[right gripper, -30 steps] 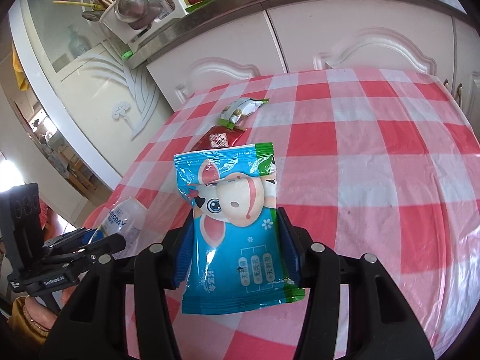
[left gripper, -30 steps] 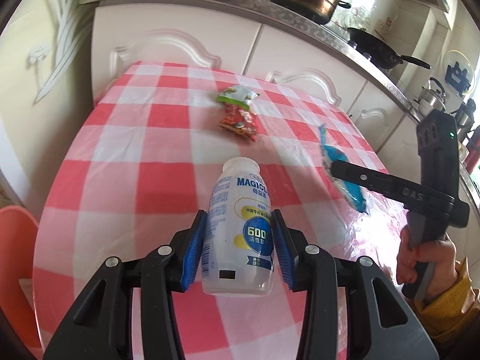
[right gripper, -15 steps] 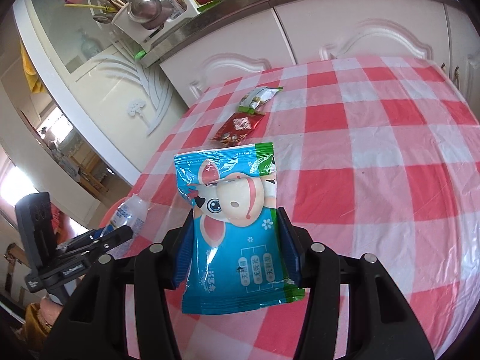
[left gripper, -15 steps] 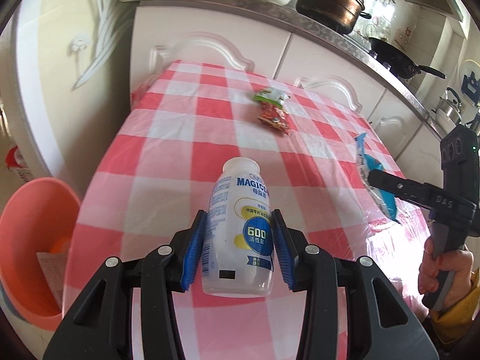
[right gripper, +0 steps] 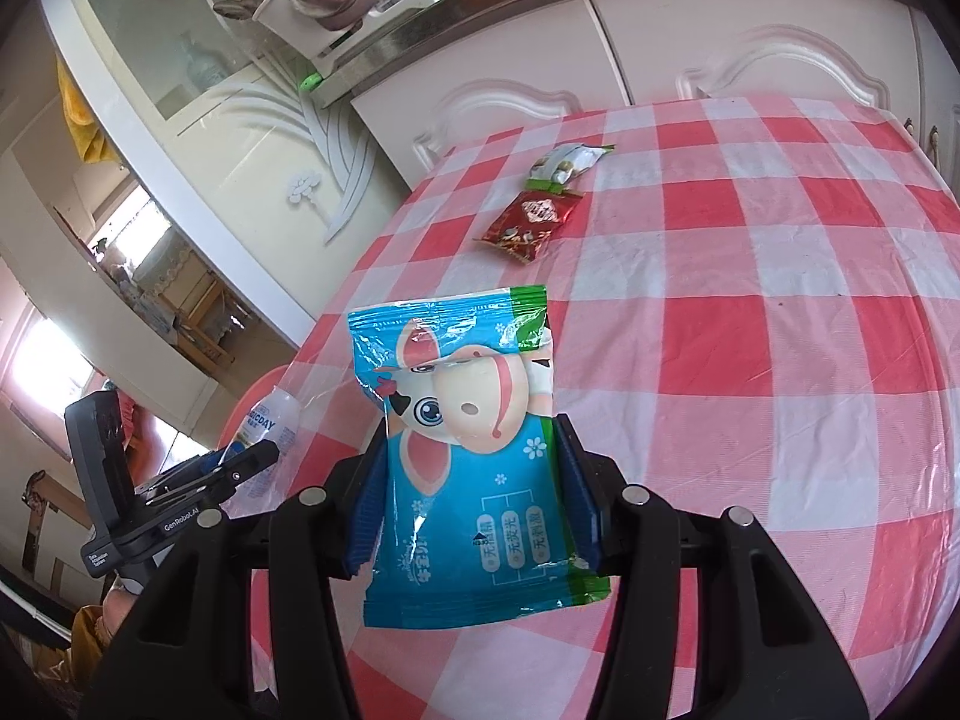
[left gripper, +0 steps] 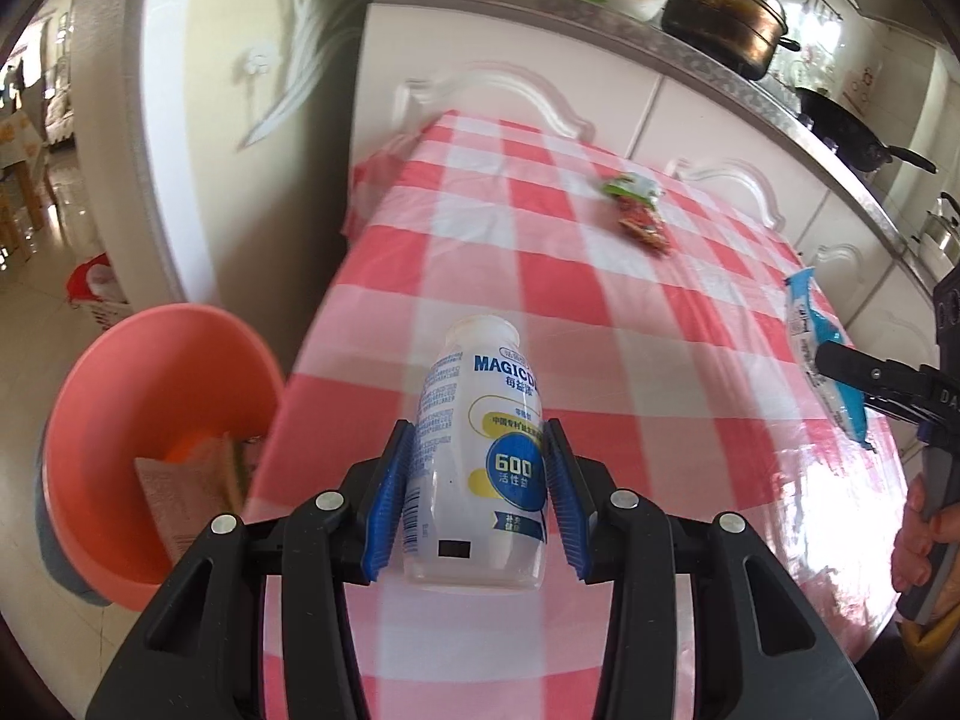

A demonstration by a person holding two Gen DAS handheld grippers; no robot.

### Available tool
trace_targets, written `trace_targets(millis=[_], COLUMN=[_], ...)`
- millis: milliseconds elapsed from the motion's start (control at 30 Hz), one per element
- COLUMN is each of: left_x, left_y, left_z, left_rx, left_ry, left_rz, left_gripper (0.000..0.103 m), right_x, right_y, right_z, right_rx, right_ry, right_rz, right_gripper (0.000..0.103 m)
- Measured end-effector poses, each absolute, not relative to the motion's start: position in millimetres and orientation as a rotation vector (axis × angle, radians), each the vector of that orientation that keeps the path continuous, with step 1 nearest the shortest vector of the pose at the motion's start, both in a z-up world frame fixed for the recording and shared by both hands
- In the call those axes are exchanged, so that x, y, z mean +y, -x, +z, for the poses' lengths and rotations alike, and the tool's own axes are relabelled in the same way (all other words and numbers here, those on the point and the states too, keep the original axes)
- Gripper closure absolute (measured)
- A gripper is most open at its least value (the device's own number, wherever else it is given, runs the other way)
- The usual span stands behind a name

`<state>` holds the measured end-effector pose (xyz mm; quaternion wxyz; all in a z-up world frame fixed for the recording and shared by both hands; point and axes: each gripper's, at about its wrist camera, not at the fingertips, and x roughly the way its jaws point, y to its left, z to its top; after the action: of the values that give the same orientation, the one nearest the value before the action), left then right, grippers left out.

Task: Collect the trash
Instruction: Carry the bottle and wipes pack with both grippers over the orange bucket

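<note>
My left gripper [left gripper: 475, 501] is shut on a white plastic drink bottle [left gripper: 477, 462] and holds it above the table's left edge, near an orange bin [left gripper: 150, 396] on the floor. My right gripper [right gripper: 474, 498] is shut on a blue cow-print snack bag [right gripper: 468, 456] above the red-checked tablecloth [right gripper: 750, 324]. The bag also shows in the left wrist view [left gripper: 822, 354], and the bottle in the right wrist view [right gripper: 273, 420]. A red wrapper [right gripper: 531, 219] and a green-white wrapper [right gripper: 567, 162] lie on the far side of the table.
The orange bin holds a brown packet [left gripper: 186, 480] and other trash. White cabinets [left gripper: 510, 54] and a counter with a pot [left gripper: 720, 18] and a pan [left gripper: 852, 132] run behind the table. A white partition [right gripper: 198, 138] stands to the left.
My left gripper has moved left with the bottle, so the orange bin now shows largely beside it. My right gripper holds the blue bag and has drifted left a little too.
</note>
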<state>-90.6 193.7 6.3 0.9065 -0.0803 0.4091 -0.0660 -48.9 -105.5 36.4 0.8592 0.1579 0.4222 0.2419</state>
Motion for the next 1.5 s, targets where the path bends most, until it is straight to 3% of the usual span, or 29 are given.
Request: trace_targets(millis=[900,1500], left_x=[235.5,295.2], left_y=[102.0,115.0], left_z=[-3.9,14.6], left_rx=[0.822,0.743], left_ry=[0.284,0.342], left_rz=[-0.123,0.007], left_gripper=[0.059,0.059], right_x=[-50.6,44.4], right_y=[52.2,29.4], right_z=[34.7,49.0], right_rx=[0.946,1.003], right_ry=[-0.251,-0.239], right_rz=[0.583,0.808], right_gripper=[0.051,0.051])
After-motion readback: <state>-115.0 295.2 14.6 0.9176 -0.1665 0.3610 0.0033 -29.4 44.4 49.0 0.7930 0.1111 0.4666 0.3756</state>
